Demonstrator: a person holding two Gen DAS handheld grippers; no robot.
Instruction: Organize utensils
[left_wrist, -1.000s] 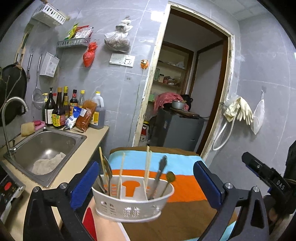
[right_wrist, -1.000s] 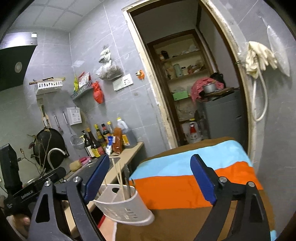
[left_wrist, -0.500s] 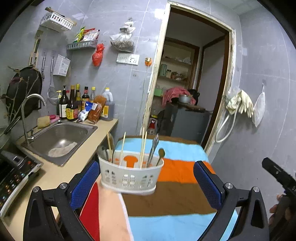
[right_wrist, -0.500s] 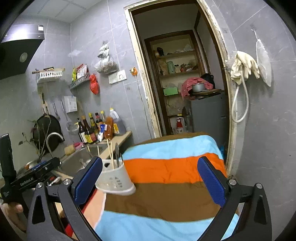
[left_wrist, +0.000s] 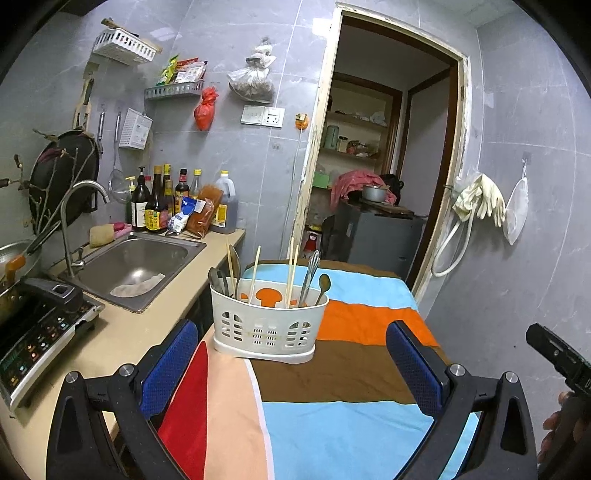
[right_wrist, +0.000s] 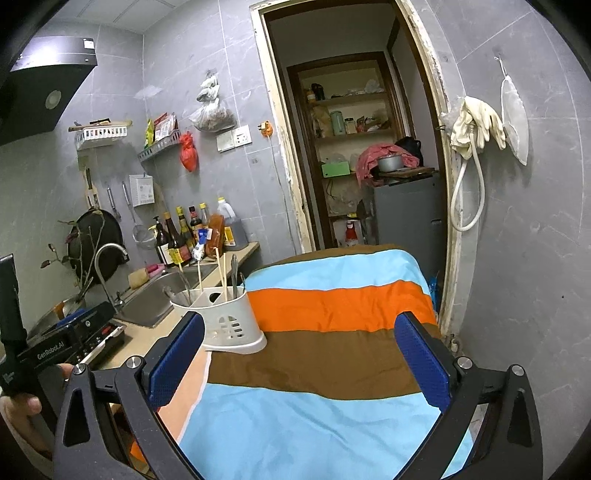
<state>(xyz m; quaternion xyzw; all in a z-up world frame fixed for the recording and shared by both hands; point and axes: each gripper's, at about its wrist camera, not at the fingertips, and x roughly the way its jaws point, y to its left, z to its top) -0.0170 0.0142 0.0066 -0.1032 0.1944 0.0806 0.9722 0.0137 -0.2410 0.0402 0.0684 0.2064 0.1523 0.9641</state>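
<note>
One white slotted utensil caddy (left_wrist: 269, 325) stands upright on the striped cloth (left_wrist: 354, 384) at the cloth's near-left edge, just beside the bench (left_wrist: 122, 332) with its one steel sink (left_wrist: 144, 258). The caddy is plastic, oval, with rows of small cut-outs in its wall and a flared base. Counted left to right inside it: a dark spoon or ladle head at the far left, four pale chopsticks (left_wrist: 291, 273) standing up, one pair of metal tongs (left_wrist: 309, 273) and one brownish spoon (left_wrist: 323, 286) leaning on the right rim. The lower ends of all of them are hidden by the caddy wall, and the dark pieces at the left overlap, so their number is hard to make out.

The left gripper (left_wrist: 295, 363) has its jaws wide apart with nothing between the blue pads; the caddy sits ahead of them, untouched. The right gripper (right_wrist: 301, 363) likewise has its jaws spread fully, over bare cloth, the caddy (right_wrist: 229, 321) just beyond its left pad. Each gripper's body is cut off by the lower frame edge.
</note>
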